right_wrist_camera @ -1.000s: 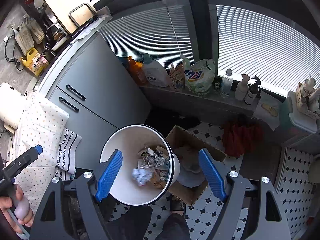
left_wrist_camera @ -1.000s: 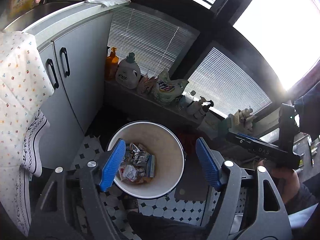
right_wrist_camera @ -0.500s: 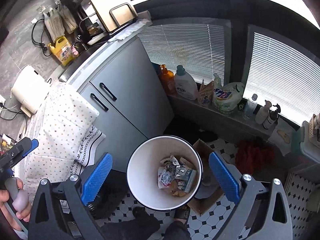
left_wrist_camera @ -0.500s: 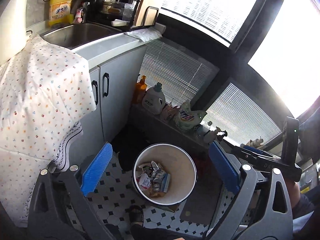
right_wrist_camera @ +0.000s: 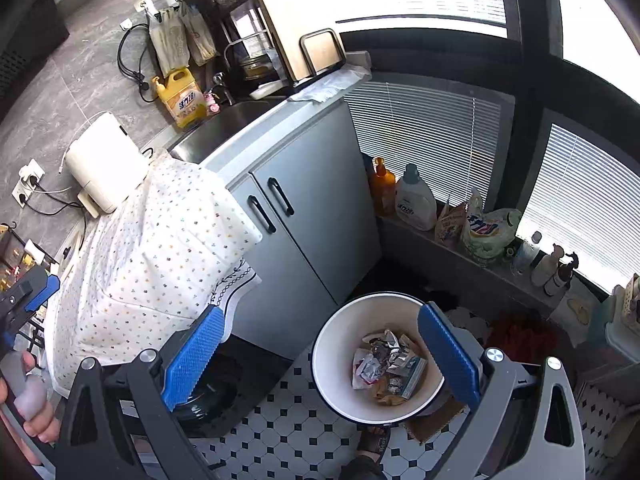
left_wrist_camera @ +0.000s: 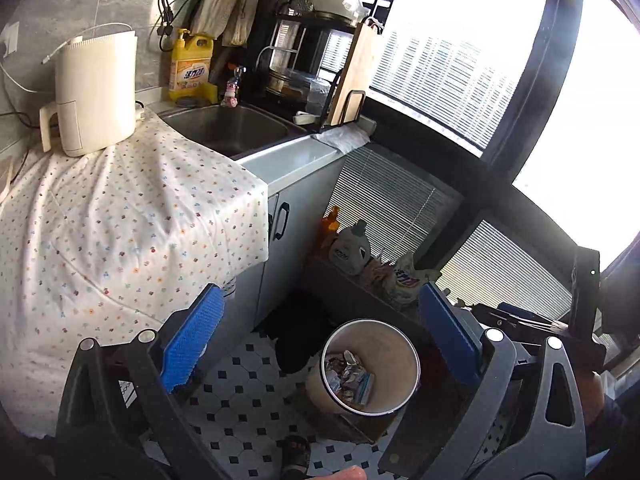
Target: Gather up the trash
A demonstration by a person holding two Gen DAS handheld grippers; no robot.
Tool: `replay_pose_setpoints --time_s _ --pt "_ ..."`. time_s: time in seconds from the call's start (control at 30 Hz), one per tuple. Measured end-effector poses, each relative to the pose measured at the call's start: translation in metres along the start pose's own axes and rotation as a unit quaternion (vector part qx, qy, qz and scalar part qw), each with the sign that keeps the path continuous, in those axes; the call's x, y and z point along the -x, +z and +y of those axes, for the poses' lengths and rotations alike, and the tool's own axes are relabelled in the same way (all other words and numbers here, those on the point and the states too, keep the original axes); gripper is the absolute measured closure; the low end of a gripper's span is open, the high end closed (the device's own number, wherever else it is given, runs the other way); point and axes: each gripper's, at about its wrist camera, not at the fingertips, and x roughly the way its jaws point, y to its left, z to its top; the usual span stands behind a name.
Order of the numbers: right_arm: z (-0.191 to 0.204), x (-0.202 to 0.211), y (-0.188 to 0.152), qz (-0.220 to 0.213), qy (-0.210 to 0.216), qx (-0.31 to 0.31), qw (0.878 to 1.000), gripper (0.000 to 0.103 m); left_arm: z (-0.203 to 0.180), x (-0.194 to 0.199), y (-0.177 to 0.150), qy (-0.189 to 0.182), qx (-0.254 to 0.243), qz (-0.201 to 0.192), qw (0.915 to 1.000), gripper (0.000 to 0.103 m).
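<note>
Hovering above the checkered floor, the left hand-held gripper and the right hand-held gripper both have blue pads spread wide apart with nothing between them. Below and ahead of each stands the white waste bin, crumpled trash lying at its bottom, beside the grey cabinet.
</note>
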Motion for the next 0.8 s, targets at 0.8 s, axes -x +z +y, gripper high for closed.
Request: replay_pose_setpoints --time_s 0.8 --pt "0.166 0.119 -0.072 -0.052 0.063 0.087 0.993 0.008 0.076 0.219 -0.063 0.098 0.030 -0.110 0.9887 0.006"
